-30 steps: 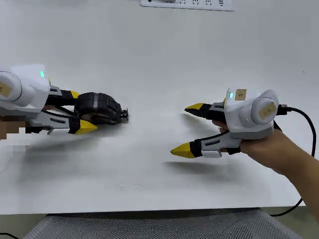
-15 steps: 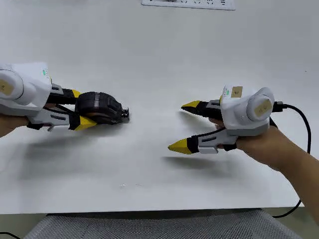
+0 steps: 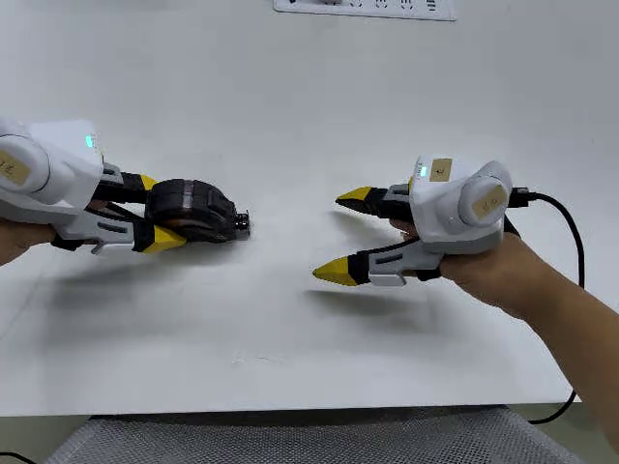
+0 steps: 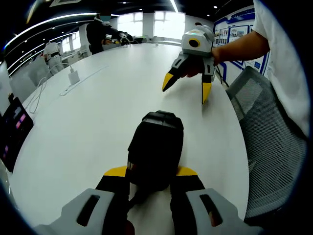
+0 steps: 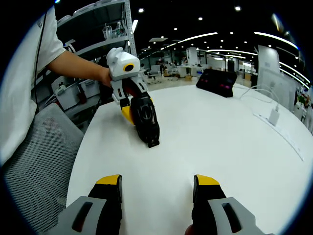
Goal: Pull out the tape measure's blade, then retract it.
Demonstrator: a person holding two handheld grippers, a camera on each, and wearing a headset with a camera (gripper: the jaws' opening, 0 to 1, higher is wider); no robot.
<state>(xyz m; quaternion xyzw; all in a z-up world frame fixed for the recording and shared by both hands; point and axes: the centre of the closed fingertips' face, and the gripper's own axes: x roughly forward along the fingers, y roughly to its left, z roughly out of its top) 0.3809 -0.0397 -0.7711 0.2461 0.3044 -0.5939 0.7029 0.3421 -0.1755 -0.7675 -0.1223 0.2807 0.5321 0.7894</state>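
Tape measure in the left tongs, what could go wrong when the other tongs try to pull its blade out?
1. The small hook tab at the mouth of the black rubber-cased tape measure sits low by the white table; the open right tongs, not yet touching it, might miss it or slip off.
2. The left tongs pinch a rounded case, so a pull could twist it loose.
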